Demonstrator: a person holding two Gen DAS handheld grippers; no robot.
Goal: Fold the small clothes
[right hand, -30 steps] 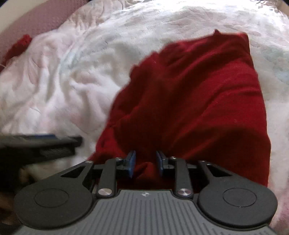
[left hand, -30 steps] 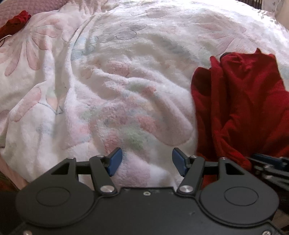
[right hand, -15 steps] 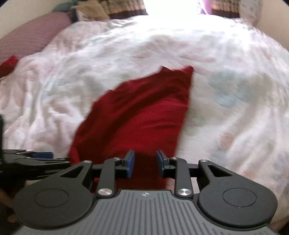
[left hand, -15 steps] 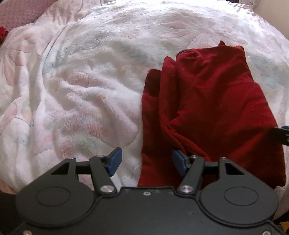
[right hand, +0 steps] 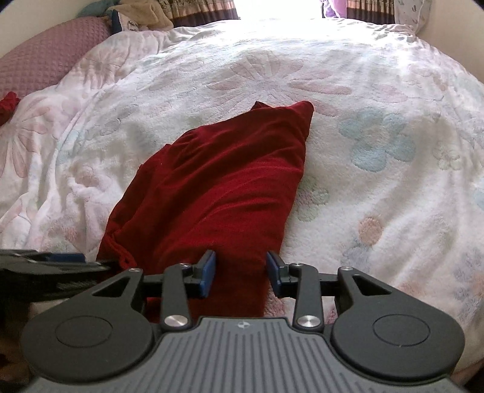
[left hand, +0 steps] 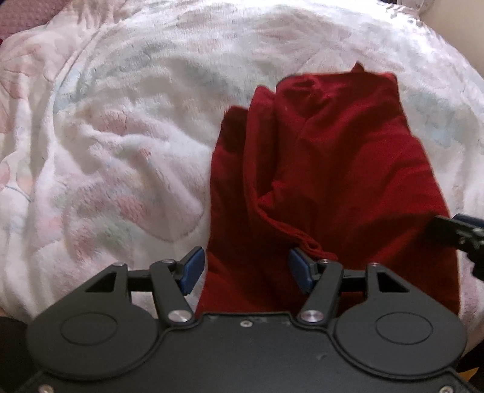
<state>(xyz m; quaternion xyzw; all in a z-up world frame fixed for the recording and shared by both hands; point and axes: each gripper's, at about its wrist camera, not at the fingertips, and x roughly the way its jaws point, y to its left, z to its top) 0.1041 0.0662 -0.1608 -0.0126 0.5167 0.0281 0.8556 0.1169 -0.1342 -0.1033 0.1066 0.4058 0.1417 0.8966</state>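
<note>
A dark red garment [left hand: 326, 181] lies rumpled and partly folded lengthwise on a white floral blanket [left hand: 121, 136]; it also shows in the right wrist view [right hand: 217, 187]. My left gripper [left hand: 246, 269] is open, its jaws straddling the garment's near left edge. My right gripper [right hand: 240, 273] is open, with the garment's near right edge lying between its jaws, not pinched. The right gripper's tip shows at the right edge of the left wrist view [left hand: 462, 232]. The left gripper shows at the left of the right wrist view [right hand: 45, 263].
The blanket [right hand: 378, 151] covers a bed. A purple quilted pillow [right hand: 45, 57] and a second red cloth [right hand: 7, 105] lie at the far left. Curtains [right hand: 199, 12] and a bright window are beyond the bed.
My right gripper has opened and let go of the garment, which has settled flat on the blanket. My left gripper moved right, from bare blanket to over the garment's near left edge.
</note>
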